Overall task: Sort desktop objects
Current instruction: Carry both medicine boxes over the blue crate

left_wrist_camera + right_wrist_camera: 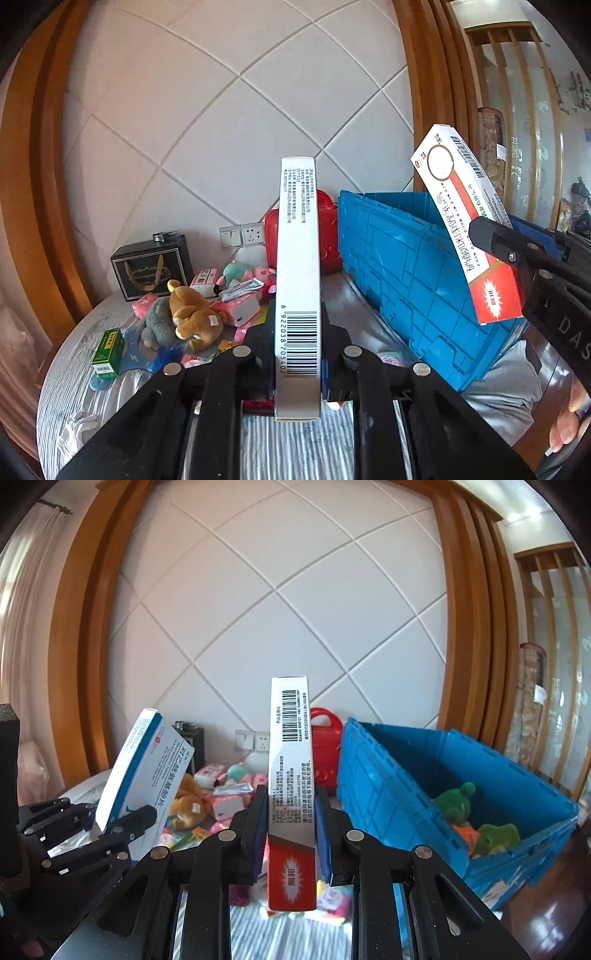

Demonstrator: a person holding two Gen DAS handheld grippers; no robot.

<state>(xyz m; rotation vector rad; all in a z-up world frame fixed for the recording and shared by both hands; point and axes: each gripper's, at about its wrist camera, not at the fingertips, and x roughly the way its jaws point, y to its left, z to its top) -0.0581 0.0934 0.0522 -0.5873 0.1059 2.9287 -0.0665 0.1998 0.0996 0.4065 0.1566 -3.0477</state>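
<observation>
The left gripper [297, 365] is clamped on a white box [297, 288] with blue trim, held edge-on and upright, barcode end nearest the camera. In the right wrist view the same white box [147, 775] stands at 9 o'clock, tilted, its printed face visible.

The right gripper [290, 843] is clamped on a red and white box [290, 794], also upright and edge-on between the blue pads [320, 834]. In the left wrist view this red and white box [467, 225] appears at 3 o'clock, leaning to the left, in front of the crate.

A blue crate [388, 797] stands on the table [74, 369] at 3 o'clock of the right gripper. Green and orange soft items [469, 823] lie inside it. A red case [327, 236] stands behind the crate's near corner.

At 9 o'clock in the left wrist view, a brown plush toy [192, 314], a green box [107, 350], pink packets [236, 310] and a black gift box [153, 266] lie grouped on the table.
</observation>
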